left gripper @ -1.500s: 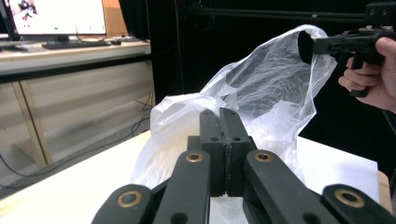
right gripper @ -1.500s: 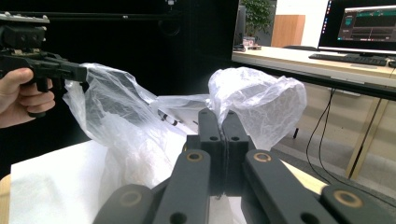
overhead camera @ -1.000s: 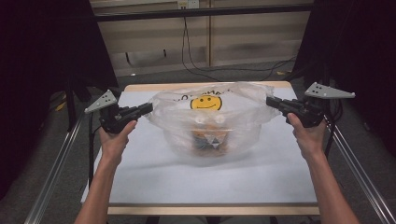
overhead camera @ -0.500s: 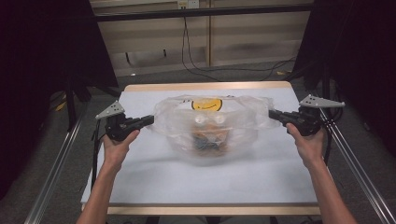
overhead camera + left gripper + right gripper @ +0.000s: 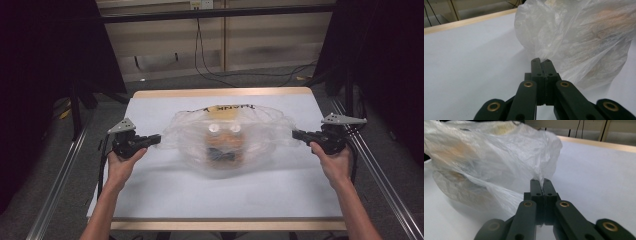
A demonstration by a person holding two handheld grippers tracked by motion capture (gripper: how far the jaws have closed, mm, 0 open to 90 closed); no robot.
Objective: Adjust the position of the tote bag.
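Note:
A clear plastic bag (image 5: pixel 225 137) with black print along its far edge rests on the white table top (image 5: pixel 200 195), stretched sideways. Inside it I make out two white caps and brownish items. My left gripper (image 5: pixel 159 138) is shut on the bag's left end; in the left gripper view its jaws (image 5: pixel 541 60) pinch a twist of the film (image 5: pixel 574 42). At the other side, my right gripper (image 5: pixel 294 134) is shut on the right end, and the right gripper view has its jaws (image 5: pixel 540 180) clamped on the bag's film (image 5: pixel 486 162).
The table has a wooden rim (image 5: pixel 220 93) at the far side. Metal rails (image 5: pixel 60 195) run along both sides of it. Black cables (image 5: pixel 210 65) lie on the floor behind, and dark frames stand at left and right.
Both grippers have come down toward the table with the bag's ends held. The bag has sunk and flattened onto the table, and its smiley print has folded out of sight.

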